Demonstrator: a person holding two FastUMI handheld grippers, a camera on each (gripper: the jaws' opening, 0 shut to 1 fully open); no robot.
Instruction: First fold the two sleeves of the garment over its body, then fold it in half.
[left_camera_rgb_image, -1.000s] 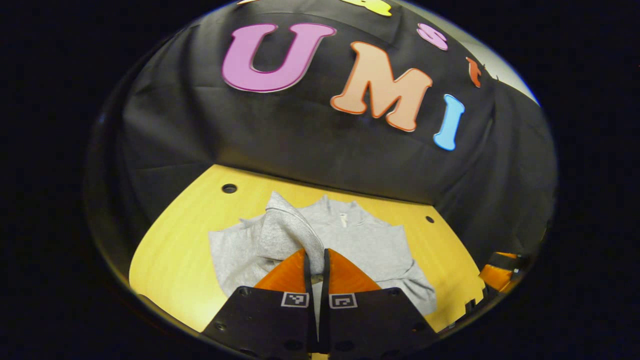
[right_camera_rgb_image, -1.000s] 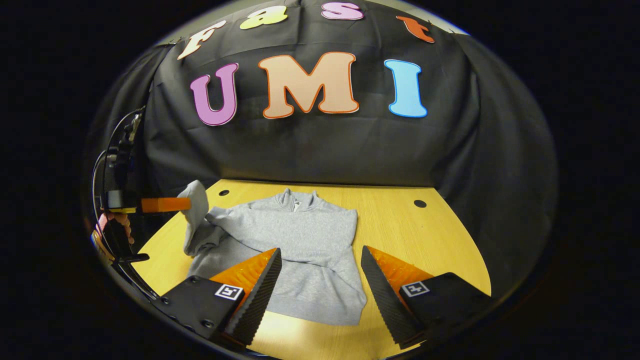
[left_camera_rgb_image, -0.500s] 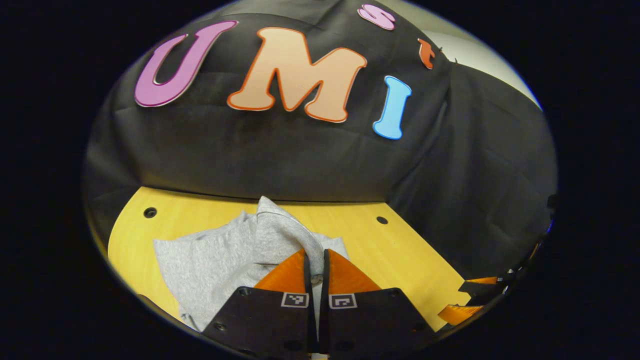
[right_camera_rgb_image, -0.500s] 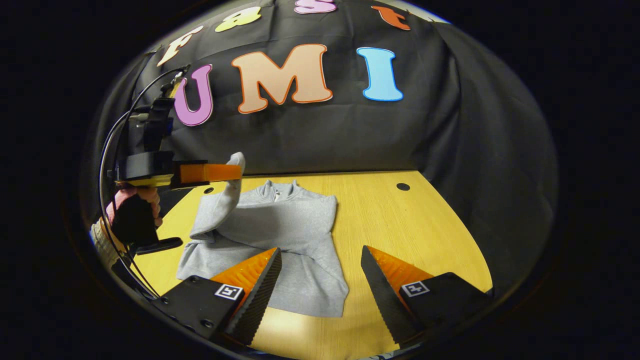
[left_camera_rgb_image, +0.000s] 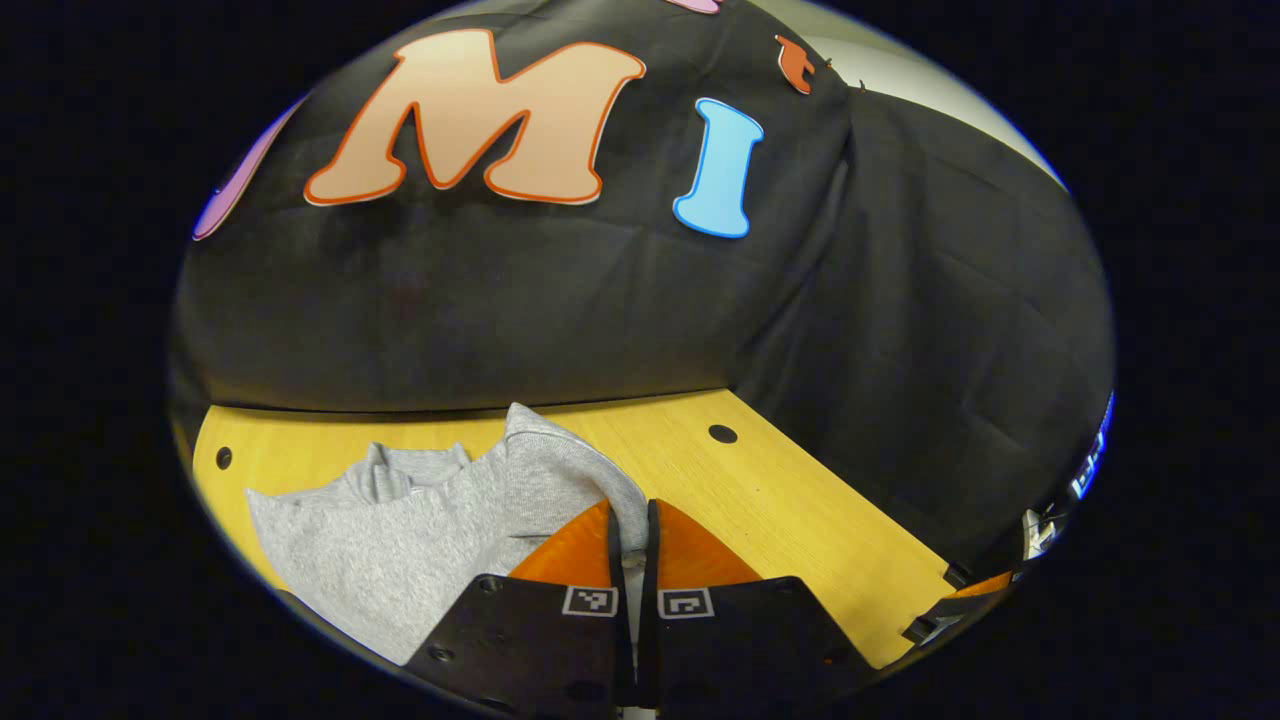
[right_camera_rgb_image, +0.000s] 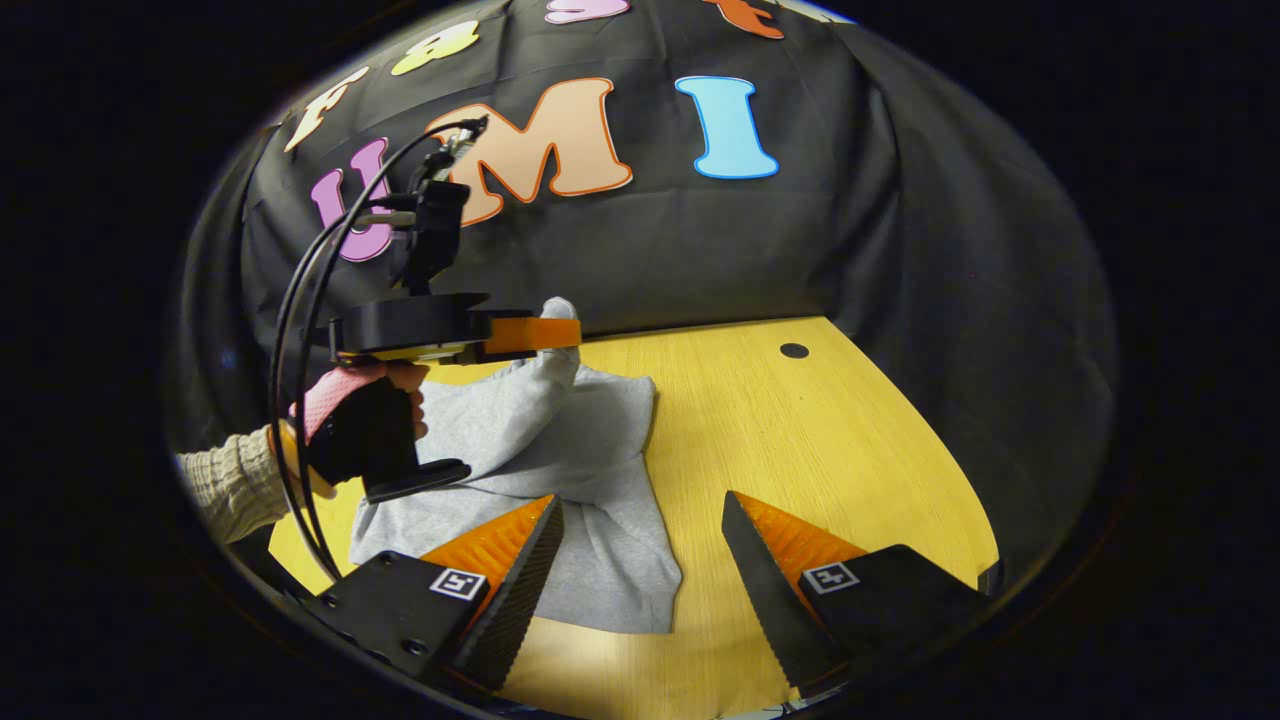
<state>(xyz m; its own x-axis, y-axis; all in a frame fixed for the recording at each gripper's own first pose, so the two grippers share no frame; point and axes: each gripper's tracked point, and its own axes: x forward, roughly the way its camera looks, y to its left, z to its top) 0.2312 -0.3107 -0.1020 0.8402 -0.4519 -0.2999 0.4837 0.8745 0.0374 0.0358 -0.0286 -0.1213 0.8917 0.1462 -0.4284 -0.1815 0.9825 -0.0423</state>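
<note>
A grey sweatshirt (right_camera_rgb_image: 590, 480) lies on the yellow wooden table (right_camera_rgb_image: 800, 440). In the left gripper view my left gripper (left_camera_rgb_image: 630, 525) is shut on the cuff of one sleeve (left_camera_rgb_image: 560, 470), which rises from the body (left_camera_rgb_image: 380, 530). The right gripper view shows that same left gripper (right_camera_rgb_image: 560, 333) held above the garment by a gloved hand (right_camera_rgb_image: 350, 420), with the sleeve (right_camera_rgb_image: 520, 400) hanging from it over the body. My right gripper (right_camera_rgb_image: 640, 545) stands open near the front, above the sweatshirt's lower right corner, with nothing between its fingers.
The black cloth wall (right_camera_rgb_image: 700, 250) closes off the back and right of the table. Small round holes (right_camera_rgb_image: 794, 351) sit in the tabletop near the back. Bare wood lies to the right of the garment. Black cables (right_camera_rgb_image: 310, 300) loop from the left gripper.
My left gripper has carried the sleeve up and rightward across the sweatshirt's body. The right gripper has stayed open, drifting slightly right.
</note>
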